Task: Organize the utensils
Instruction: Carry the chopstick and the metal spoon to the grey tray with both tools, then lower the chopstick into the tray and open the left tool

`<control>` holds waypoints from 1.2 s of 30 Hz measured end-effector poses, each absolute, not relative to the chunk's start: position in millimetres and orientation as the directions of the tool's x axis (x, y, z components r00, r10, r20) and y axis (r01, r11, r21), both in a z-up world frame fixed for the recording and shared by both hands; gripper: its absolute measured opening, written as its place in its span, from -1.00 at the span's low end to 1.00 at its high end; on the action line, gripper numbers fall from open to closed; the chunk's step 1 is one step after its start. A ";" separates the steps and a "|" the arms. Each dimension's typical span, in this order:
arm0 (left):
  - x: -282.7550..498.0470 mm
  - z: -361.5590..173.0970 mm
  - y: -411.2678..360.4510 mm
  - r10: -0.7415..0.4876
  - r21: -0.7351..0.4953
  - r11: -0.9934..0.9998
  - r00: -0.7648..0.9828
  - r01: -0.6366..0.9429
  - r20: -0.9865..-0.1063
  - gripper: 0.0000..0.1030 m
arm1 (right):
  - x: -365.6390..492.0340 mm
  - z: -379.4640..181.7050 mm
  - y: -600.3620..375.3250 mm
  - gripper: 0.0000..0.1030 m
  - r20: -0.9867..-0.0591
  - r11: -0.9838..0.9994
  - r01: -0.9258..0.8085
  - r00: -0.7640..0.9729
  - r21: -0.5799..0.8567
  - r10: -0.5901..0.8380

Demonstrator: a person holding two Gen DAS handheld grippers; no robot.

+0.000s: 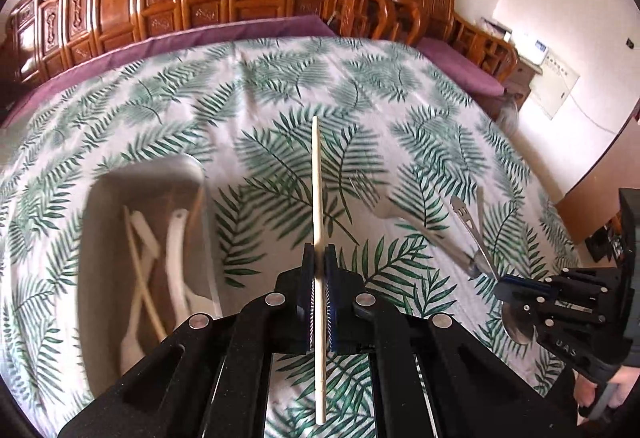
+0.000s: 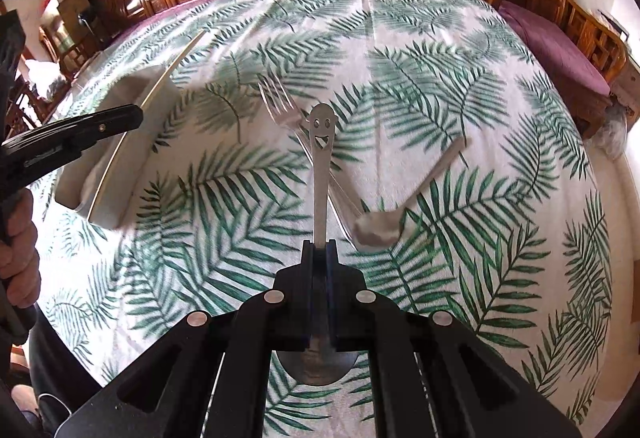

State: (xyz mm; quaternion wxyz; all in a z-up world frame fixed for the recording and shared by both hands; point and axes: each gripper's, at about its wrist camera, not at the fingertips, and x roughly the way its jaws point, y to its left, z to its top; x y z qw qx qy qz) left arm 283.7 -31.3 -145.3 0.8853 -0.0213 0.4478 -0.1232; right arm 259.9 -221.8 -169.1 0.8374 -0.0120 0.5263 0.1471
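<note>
Holding one utensil per side right now: left gripper (image 1: 319, 252) fingers pinching a chopstick (image 1: 316, 178), right gripper (image 2: 319, 248) pinching the smiley spoon (image 2: 320, 158). The tray (image 1: 90, 238) already has several white pieces in it; a fork (image 2: 280, 106) and a white spoon (image 2: 380, 228) lie on the tabletop (image 2: 480, 238), so I'd call it roughly halfway.

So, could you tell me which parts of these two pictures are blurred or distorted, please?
Left wrist view: the white tray and the fork are smeared by motion, while the gripped chopstick stays crisp. Right wrist view: the held spoon is sharp, the white spoon blurred. Both views bend the tablecloth fisheye-style.
</note>
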 end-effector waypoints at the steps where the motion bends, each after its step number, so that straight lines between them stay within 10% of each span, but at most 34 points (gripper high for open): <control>1: 281.5 -140.5 -26.5 -0.239 -0.151 0.969 0.577 0.196 -0.781 -0.92 | 260.2 -166.3 -219.6 -0.87 -0.882 0.955 -0.264 0.407 0.135 0.237; 36: 274.4 -150.4 105.2 -0.126 -0.152 0.988 0.596 0.006 -0.793 -0.88 | 286.1 -102.6 -40.0 -0.86 -0.836 0.829 -0.539 0.380 0.148 0.396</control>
